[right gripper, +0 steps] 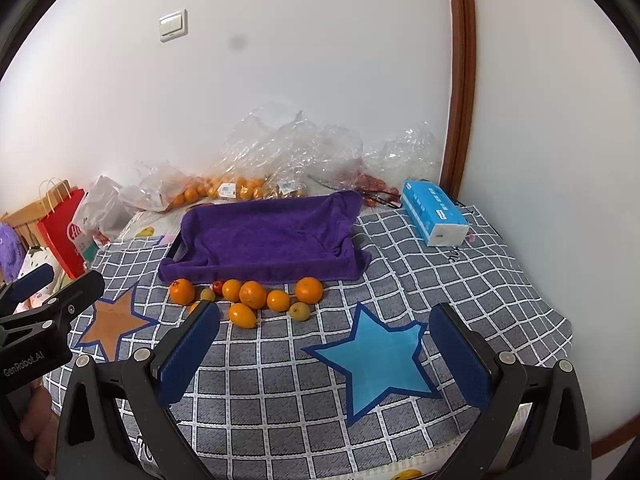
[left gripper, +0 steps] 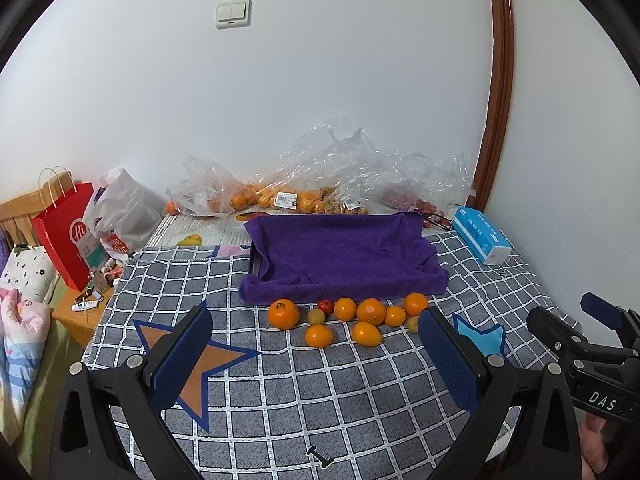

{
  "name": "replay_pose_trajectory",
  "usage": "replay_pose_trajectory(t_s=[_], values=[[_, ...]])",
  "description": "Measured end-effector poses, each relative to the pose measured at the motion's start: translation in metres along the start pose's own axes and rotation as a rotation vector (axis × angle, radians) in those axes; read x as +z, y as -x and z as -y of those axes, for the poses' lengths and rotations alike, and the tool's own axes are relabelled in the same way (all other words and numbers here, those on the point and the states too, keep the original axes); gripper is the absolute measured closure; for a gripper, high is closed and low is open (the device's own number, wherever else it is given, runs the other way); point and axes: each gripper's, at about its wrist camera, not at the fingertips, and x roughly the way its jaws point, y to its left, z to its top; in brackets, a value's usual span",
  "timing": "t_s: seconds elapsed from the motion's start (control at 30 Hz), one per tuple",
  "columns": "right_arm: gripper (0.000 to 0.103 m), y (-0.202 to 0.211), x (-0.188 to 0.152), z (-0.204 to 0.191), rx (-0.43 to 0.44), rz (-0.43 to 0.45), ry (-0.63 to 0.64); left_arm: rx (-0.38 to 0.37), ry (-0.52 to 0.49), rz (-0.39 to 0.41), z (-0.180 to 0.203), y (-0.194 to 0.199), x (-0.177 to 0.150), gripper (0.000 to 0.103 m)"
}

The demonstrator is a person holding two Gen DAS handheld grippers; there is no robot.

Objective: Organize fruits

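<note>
Several oranges (left gripper: 283,313) (right gripper: 253,294), two small green fruits (left gripper: 316,316) (right gripper: 300,311) and one small red fruit (left gripper: 325,306) (right gripper: 218,287) lie in a loose row on the checked cloth. Just behind them sits a tray lined with a purple towel (left gripper: 340,256) (right gripper: 272,236), with nothing in it. My left gripper (left gripper: 316,340) hangs open above the cloth, short of the fruit row. My right gripper (right gripper: 324,332) is open too, above the blue star (right gripper: 380,356), to the right of the fruits. Neither holds anything.
Clear plastic bags of oranges (left gripper: 276,196) (right gripper: 224,188) and red fruit (right gripper: 372,188) lie along the wall behind the tray. A blue tissue pack (left gripper: 482,240) (right gripper: 434,216) rests at the right. A red paper bag (left gripper: 66,232) stands at the left, beyond the cloth's edge.
</note>
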Motion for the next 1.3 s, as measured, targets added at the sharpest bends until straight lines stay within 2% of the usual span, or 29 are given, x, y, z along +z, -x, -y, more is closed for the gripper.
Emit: replay_pose_trajectory(t_s=[0.7, 1.3], values=[[0.000, 0.003, 0.003, -0.009, 0.005, 0.024, 0.021, 0.014, 0.002, -0.006, -0.005, -0.005, -0.002, 0.000], [0.000, -0.018, 0.003, -0.018, -0.014, -0.007, 0.040, 0.018, 0.040, -0.010, -0.020, -0.018, -0.003, 0.000]])
